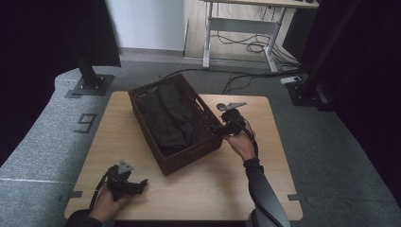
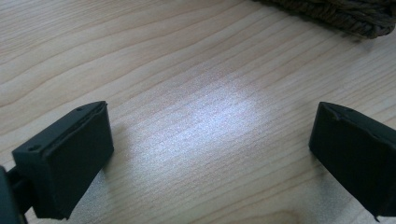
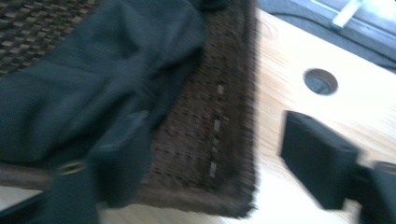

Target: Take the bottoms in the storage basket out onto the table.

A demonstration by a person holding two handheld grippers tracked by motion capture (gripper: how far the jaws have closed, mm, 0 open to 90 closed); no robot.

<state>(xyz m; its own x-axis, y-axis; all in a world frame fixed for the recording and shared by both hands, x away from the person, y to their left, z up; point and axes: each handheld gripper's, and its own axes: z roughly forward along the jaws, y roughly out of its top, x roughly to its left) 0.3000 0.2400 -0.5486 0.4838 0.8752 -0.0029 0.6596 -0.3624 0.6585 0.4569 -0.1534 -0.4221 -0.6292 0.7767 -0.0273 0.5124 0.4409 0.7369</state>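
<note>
Right gripper (image 1: 222, 128) held open astride the basket wall

The dark woven rectangular basket (image 1: 189, 158) of black cloth (image 1: 170, 118) was straddled at three o'clock; the left gripper (image 1: 137, 185) was rested open on the light wooden table (image 1: 213, 184).

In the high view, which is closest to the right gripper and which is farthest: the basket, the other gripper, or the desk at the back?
From the right gripper:
1. Basket, right beside it, at its right wall.
2. Left gripper, across the table, near the front left corner.
3. Desk, far off on the floor behind the table.

A taped "9" marks the grey floor (image 1: 42, 127) (left of table).
</note>
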